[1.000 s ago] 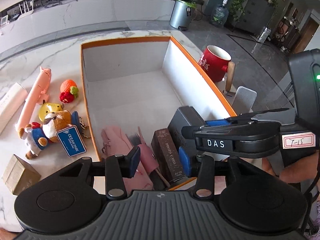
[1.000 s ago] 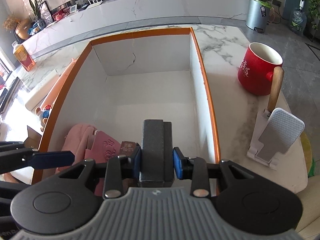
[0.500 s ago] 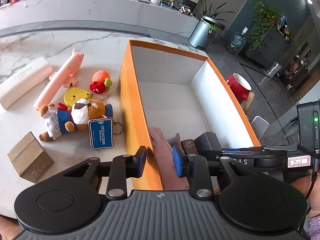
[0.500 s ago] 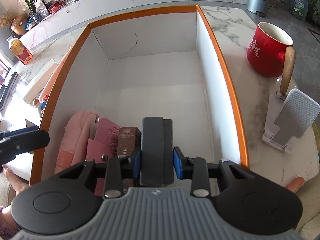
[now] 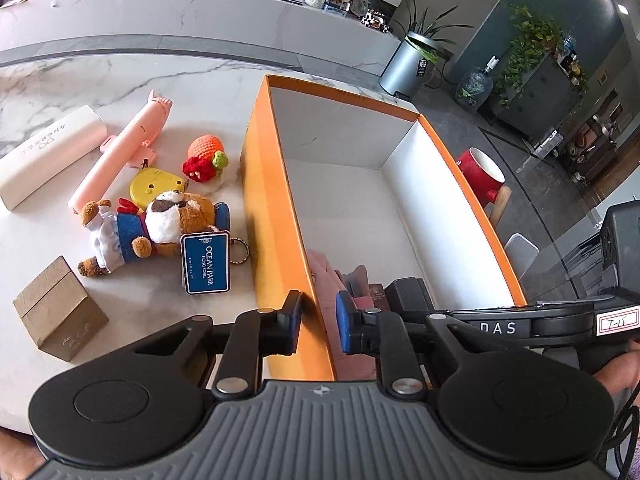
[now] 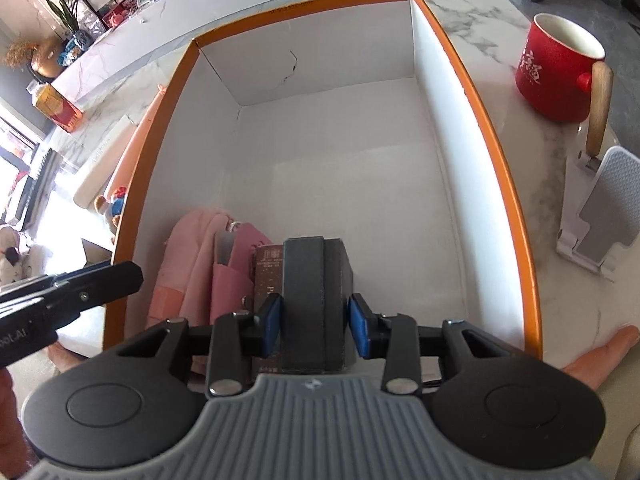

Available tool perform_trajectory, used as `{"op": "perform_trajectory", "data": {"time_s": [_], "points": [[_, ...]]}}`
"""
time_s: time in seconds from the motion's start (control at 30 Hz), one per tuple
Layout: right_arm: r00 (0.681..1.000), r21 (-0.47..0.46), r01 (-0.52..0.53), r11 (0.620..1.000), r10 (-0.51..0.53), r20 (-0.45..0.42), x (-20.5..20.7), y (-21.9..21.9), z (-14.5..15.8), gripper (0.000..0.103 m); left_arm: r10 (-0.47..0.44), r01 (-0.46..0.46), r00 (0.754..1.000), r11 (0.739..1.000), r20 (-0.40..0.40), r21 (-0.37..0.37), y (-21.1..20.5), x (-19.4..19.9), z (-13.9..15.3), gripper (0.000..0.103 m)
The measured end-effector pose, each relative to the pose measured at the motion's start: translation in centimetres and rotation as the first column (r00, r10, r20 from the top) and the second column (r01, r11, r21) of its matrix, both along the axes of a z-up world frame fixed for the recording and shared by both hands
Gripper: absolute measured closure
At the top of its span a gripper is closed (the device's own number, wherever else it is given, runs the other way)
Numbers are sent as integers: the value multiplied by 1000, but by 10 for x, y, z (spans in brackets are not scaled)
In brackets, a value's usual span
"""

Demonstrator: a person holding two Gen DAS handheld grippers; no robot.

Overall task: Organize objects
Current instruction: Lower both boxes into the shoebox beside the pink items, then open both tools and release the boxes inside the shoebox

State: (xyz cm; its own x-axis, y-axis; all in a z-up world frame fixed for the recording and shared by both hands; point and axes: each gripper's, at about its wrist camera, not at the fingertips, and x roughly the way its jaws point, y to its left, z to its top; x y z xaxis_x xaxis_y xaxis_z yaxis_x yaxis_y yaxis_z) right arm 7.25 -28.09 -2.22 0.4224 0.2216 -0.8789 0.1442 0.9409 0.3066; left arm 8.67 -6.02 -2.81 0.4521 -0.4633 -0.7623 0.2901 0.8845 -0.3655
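An orange box with white inside (image 5: 276,216) (image 6: 496,168) stands on the marble table. Its near end holds pink cloth items (image 6: 208,264), a brown box (image 6: 268,276) and a dark grey box (image 6: 312,292) (image 5: 408,294). My right gripper (image 6: 316,320) has its pads slightly apart beside the dark grey box, which sits in the orange box. My left gripper (image 5: 318,320) is open and empty, straddling the box's left wall. Left of the box lie a plush dog with a blue tag (image 5: 160,228), a crocheted toy (image 5: 204,158), a yellow toy (image 5: 156,184), a pink stick toy (image 5: 124,148), a white tube (image 5: 48,152) and a cardboard cube (image 5: 60,308).
A red mug with a wooden handle (image 6: 560,68) (image 5: 480,172) and a white-grey stand (image 6: 604,208) sit right of the box. A hand (image 6: 600,356) rests by the box's near right corner. The table's near edge is close.
My left gripper has swung left, from over the box contents to over its left wall. My right gripper has lowered the dark grey box into the orange box and its pads have eased apart.
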Motion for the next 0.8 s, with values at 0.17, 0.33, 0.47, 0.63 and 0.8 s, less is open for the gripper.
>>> {"op": "perform_trajectory", "data": {"time_s": [0.17,0.33,0.47,0.63,0.8], "points": [[1000,4,13,1000,-13,12,-3,-2,4,59,5,-6,1000,1000,-2,-6,0,-1,0,81],[1000,6,17,1000,-17,15,-5,-2,5,67,6,-6,1000,1000,2,9,-2,-3,0,81],[1000,3,15,1000,-15,16,-4,-2,5,67,5,-5,1000,1000,3,16,-3,-4,1,81],[1000,-16,12,1000,-12,24,-4,-2,6,66,11,-11,1000,1000,-5,17,-4,-4,1,81],[999,-21,14,1000,-13,39,-4,-5,8,57,27,-27,1000,999,-2,25,-4,-4,2,81]]}}
